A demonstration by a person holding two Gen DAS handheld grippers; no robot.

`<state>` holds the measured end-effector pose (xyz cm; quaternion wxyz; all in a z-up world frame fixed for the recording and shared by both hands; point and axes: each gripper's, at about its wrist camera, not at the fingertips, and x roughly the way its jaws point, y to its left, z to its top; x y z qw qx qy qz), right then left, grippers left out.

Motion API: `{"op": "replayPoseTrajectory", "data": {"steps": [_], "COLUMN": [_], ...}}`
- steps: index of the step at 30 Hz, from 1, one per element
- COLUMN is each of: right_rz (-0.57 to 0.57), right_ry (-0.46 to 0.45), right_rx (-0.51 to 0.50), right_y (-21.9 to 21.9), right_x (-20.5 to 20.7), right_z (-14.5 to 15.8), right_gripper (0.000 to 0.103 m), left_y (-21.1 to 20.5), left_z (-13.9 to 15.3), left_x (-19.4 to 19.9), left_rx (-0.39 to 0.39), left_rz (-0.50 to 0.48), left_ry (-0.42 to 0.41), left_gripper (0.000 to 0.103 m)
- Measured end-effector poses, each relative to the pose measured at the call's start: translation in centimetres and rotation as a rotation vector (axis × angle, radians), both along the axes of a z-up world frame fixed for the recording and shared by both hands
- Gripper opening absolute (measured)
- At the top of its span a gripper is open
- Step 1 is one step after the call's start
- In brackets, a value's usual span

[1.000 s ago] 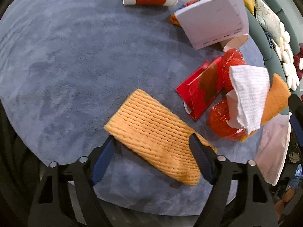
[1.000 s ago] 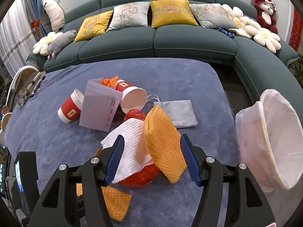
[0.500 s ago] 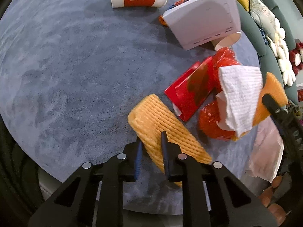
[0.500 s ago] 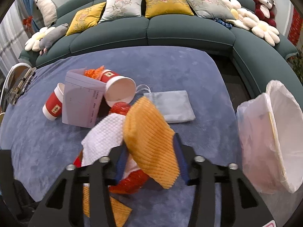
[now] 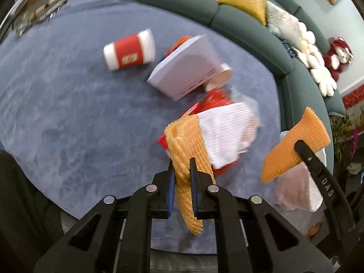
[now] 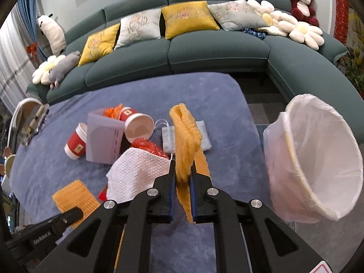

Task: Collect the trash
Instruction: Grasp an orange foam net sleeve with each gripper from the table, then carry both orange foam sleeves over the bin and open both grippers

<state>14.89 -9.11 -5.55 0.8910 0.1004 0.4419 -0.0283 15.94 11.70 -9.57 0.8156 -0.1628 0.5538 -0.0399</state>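
My left gripper (image 5: pixel 181 162) is closing on an orange foam net (image 5: pixel 184 136), pinched between its pads and lifted off the blue-grey table (image 5: pixel 56 102). My right gripper (image 6: pixel 182 162) is also closing, its pads squeezing a second orange foam net (image 6: pixel 184 132) that hangs folded above the table. A bin with a white liner (image 6: pixel 318 159) stands tilted at the right. On the table lie a red paper cup (image 5: pixel 129 50), a white folded card (image 5: pixel 188 68), a white foam sheet (image 6: pixel 138 166) over a red wrapper (image 6: pixel 147 146), another cup (image 6: pixel 138 127) and a face mask (image 6: pixel 204 136).
A green curved sofa (image 6: pixel 216 52) with cushions and plush toys runs behind and to the right of the table. A chair with small items (image 6: pixel 29 118) stands at the far left. The trash pile sits mid-table, just left of the bin.
Both grippers went from open around the orange nets to pinching them. The left one rose with its net off the table; the right one shifted sideways with its net toward the bin.
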Motion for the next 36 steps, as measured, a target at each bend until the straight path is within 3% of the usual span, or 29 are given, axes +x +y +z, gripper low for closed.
{"op": "replayPoseTrajectory", "data": {"steps": [10, 17, 36], "right_rz": [-0.029, -0.087, -0.307], "right_ry": [-0.088, -0.148, -0.208], "right_rx": [0.027, 0.015, -0.003], "right_y": [-3.5, -7.3, -19.9], "right_x": [-4.2, -6.9, -12.2], "right_z": [3.7, 6.0, 7.6], "right_gripper": [0.010, 0.010, 0.010], "left_y": [-5.0, -10.8, -26.2], "left_z": [5.9, 8.9, 13.1], "left_x": [-1.0, -1.7, -2.0], "left_rx": [0.017, 0.003, -0.048], "left_rz": [-0.095, -0.189, -0.413], "left_ry": [-0.152, -0.223, -0.328], "left_gripper": [0.011, 0.011, 0.012]}}
